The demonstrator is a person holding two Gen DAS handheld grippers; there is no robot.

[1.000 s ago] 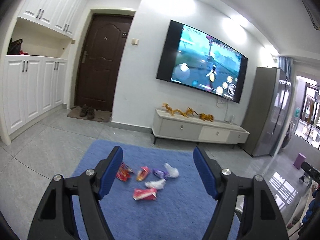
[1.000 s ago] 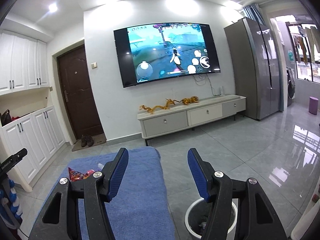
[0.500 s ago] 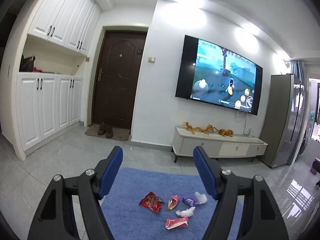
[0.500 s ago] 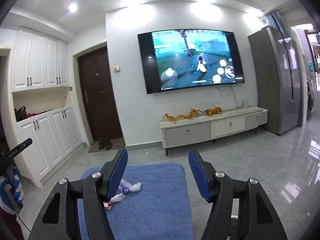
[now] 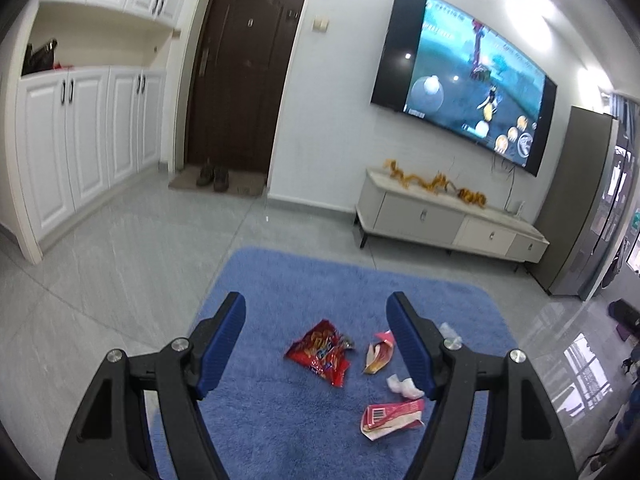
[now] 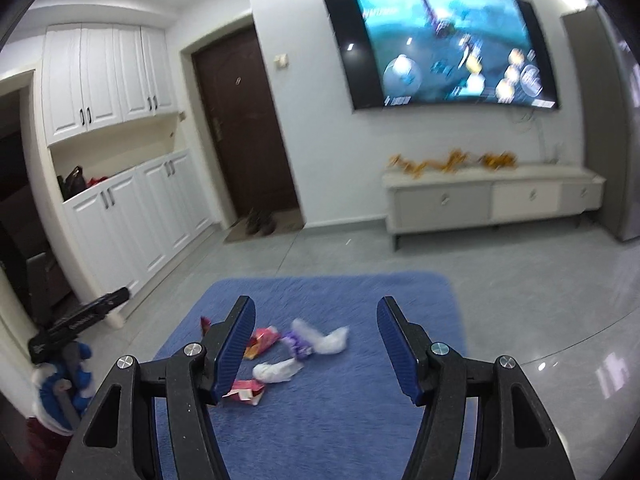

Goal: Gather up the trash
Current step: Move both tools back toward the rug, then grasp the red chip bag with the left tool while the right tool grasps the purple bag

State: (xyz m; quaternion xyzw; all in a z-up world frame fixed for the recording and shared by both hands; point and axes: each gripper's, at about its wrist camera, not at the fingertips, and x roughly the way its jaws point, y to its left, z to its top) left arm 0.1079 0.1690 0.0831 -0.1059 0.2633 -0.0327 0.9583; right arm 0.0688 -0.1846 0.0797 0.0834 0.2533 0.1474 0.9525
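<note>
Several pieces of trash lie on a blue rug (image 5: 280, 280) (image 6: 360, 400). In the left wrist view I see a red snack bag (image 5: 322, 352), an orange-pink wrapper (image 5: 378, 354), a white crumpled tissue (image 5: 402, 385) and a pink barcode wrapper (image 5: 390, 418). My left gripper (image 5: 320, 344) hangs open above them with nothing between its fingers. The right wrist view shows a purple wrapper (image 6: 298, 342), a clear plastic piece (image 6: 326, 338), the white tissue (image 6: 276, 372) and the pink wrapper (image 6: 244, 392). My right gripper (image 6: 316, 350) is open and holds nothing.
Grey tiled floor surrounds the rug. A white TV cabinet (image 5: 448, 220) stands under a wall TV (image 5: 464, 76), a grey fridge (image 5: 588, 208) to its right. White cupboards (image 5: 80, 132) and a dark door (image 5: 240, 76) are at the left. Shoes (image 5: 212, 178) rest on a doormat.
Both grippers swung and dipped toward the rug; the trash now sits closer and lower between the fingers. The bin under the right gripper has left view. Neither gripper's opening changed visibly.
</note>
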